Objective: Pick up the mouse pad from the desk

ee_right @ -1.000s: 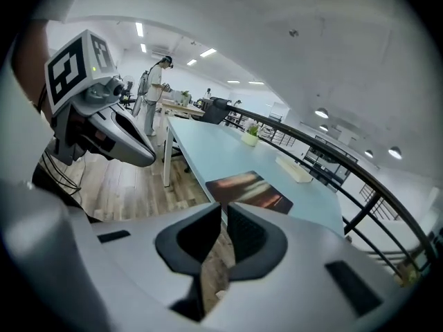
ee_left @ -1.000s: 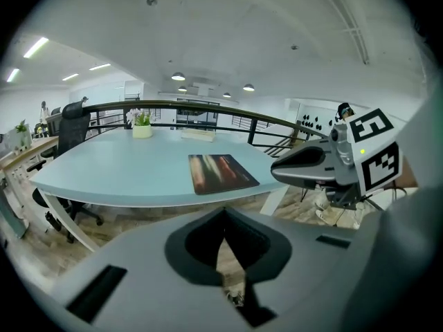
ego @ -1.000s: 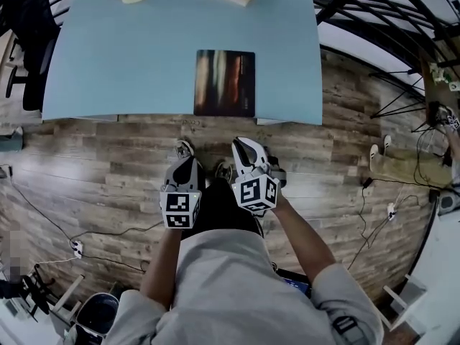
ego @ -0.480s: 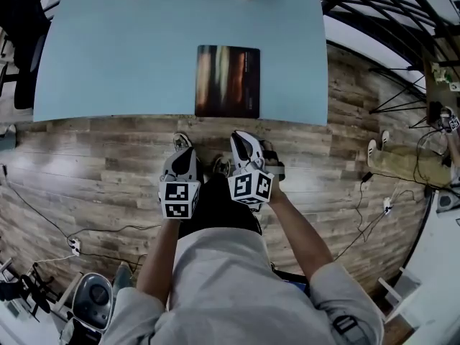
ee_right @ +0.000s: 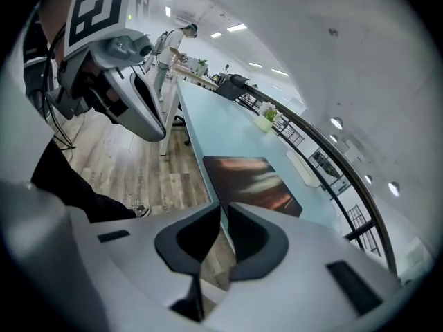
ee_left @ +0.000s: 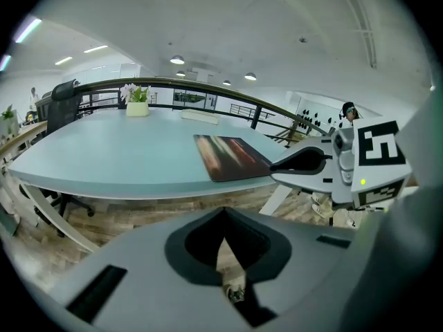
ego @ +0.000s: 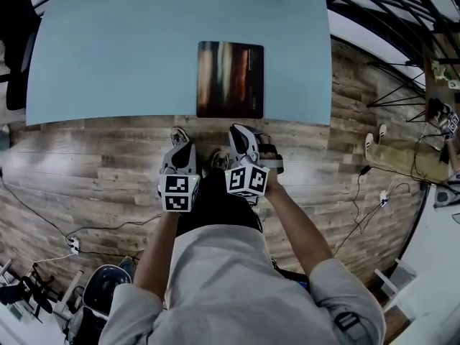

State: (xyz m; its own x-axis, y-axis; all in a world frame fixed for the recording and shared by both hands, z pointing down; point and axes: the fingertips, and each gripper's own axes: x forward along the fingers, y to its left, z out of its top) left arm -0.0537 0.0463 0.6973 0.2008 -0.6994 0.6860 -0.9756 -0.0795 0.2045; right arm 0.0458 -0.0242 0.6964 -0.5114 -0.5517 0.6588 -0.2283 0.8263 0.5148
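My left tongs (ego: 180,149) and right tongs (ego: 243,136) hang over the wood floor (ego: 86,171), short of the surface. Both are pressed together with nothing between them. The mouse pad (ego: 230,79), dark with blurred colour streaks, lies flat at the near rim of the pale blue surface (ego: 108,63). It looks thin, light and floppy, so I judge its near edge the best place to pinch. A potted plant (ee_left: 137,101) and a book (ee_left: 201,116) sit far back, in an open office.
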